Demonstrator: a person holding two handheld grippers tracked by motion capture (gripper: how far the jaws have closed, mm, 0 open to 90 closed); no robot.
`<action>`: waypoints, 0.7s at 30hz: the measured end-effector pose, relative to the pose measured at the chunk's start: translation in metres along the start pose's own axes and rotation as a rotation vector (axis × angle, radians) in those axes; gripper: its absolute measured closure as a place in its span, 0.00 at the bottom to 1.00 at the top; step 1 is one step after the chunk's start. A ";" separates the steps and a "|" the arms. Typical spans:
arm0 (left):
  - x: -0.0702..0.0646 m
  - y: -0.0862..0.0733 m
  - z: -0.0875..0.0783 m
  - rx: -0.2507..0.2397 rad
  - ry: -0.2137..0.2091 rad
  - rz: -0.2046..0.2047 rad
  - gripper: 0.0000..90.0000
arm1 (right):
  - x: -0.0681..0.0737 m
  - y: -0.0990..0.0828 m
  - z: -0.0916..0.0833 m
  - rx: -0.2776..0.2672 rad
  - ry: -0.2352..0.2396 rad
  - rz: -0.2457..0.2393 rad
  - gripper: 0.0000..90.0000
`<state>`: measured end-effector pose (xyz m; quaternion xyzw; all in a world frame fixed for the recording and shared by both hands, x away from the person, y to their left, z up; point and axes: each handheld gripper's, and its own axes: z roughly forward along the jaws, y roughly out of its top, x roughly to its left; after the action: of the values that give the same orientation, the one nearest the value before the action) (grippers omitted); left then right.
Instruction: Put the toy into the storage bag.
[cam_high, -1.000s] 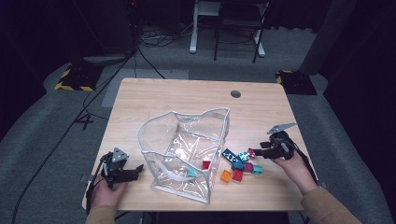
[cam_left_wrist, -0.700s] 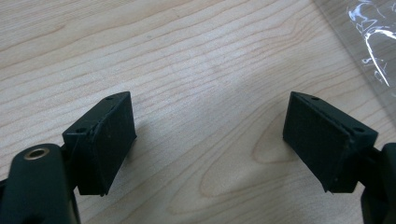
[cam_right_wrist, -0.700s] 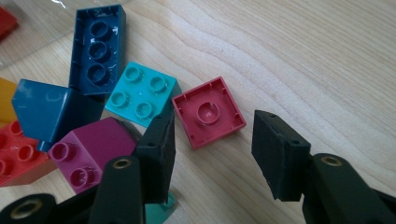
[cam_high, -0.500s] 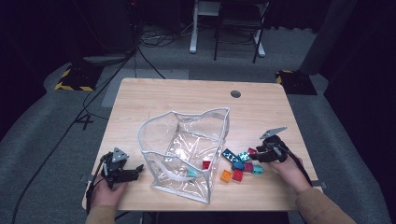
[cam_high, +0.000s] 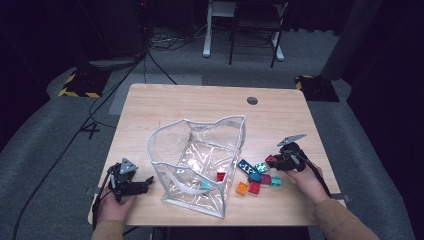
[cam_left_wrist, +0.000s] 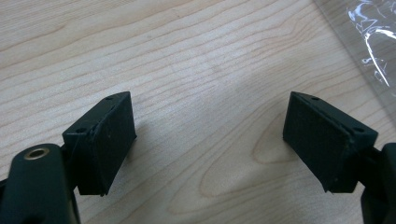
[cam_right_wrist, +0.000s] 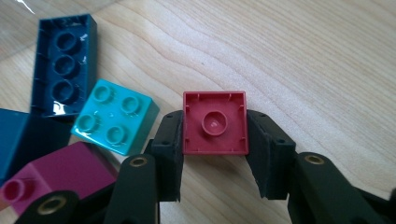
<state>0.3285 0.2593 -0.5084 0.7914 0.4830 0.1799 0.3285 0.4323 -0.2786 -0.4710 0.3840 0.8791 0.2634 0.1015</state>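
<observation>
Red brick (cam_right_wrist: 215, 123) clamped in right gripper (cam_right_wrist: 214, 140), left gripper (cam_left_wrist: 210, 140) apart above table (cam_left_wrist: 196, 60)

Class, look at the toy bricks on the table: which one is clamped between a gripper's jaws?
The red brick, underside facing the camera, is pinched by the right gripper. The turquoise brick and dark blue brick lie free.

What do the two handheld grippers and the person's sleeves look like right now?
Both are black: the left gripper and right gripper each carry a grey three-cornered plate on top and trail a thin black cable. Up close, the matte black fingers are flat wedge-shaped pads with small screw holes, on black links with brass-coloured pivot bushings. The person wears tan long sleeves.
</observation>
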 end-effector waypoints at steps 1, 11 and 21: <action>0.000 0.000 0.000 0.000 0.000 0.000 0.19 | 0.001 0.001 -0.003 -0.006 0.004 0.002 0.65; 0.000 0.000 0.000 0.001 0.001 0.000 0.19 | 0.007 0.014 -0.038 -0.070 0.042 0.019 0.65; 0.000 0.000 0.000 0.000 0.000 0.000 0.19 | 0.011 0.027 -0.062 -0.097 0.050 0.014 0.65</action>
<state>0.3285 0.2592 -0.5084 0.7913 0.4832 0.1799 0.3287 0.4179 -0.2798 -0.4038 0.3782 0.8649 0.3157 0.0963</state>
